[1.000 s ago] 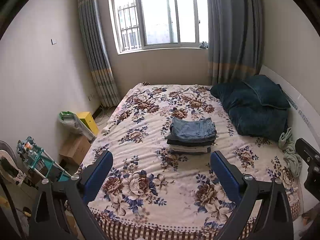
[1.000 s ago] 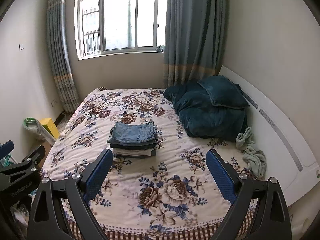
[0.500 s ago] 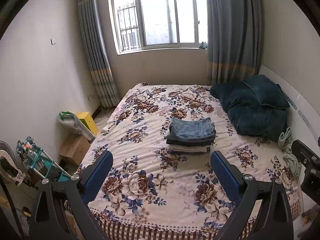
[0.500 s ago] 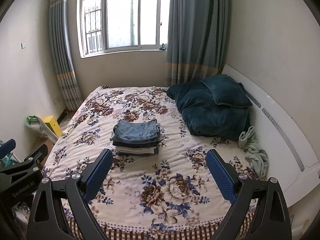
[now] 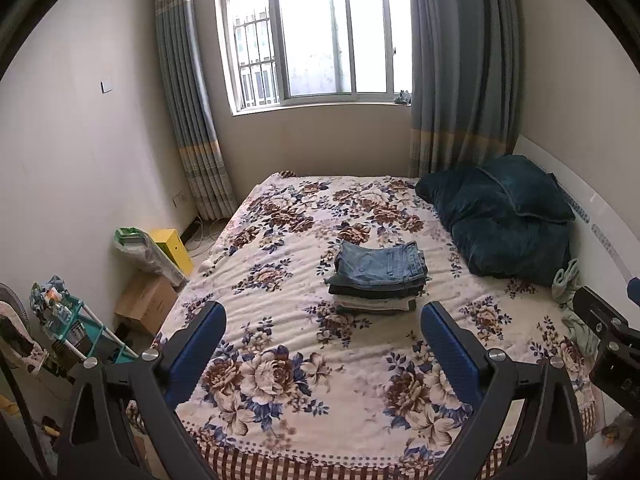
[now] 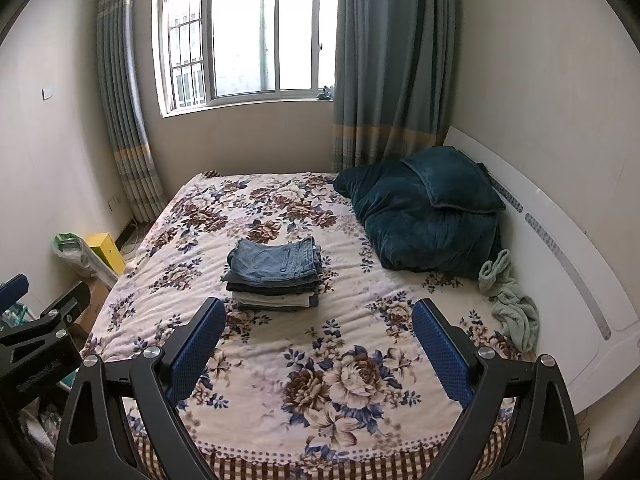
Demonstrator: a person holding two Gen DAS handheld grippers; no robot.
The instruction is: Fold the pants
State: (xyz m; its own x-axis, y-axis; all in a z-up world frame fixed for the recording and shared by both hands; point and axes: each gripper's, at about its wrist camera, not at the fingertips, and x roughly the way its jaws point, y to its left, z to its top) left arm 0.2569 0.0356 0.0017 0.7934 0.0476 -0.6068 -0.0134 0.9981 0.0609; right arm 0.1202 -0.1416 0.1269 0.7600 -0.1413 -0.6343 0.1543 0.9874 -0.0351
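A neat stack of folded pants [image 5: 378, 276], blue jeans on top, lies in the middle of the floral bed [image 5: 280, 384]; it also shows in the right wrist view [image 6: 276, 276]. My left gripper [image 5: 322, 344] is open and empty, held above the bed's near edge, well short of the stack. My right gripper [image 6: 316, 344] is open and empty too, at the same distance. Part of the left gripper [image 6: 36, 340] shows at the left edge of the right wrist view.
A dark teal duvet and pillow [image 6: 428, 216] lie at the head of the bed by the white headboard [image 6: 560, 264]. A pale green cloth [image 6: 508, 300] lies beside it. Boxes [image 5: 146, 300], a bag and a small rack [image 5: 68, 320] stand on the floor at the left.
Both grippers have drifted slightly back and to the left, still open. The stack of pants has not moved.
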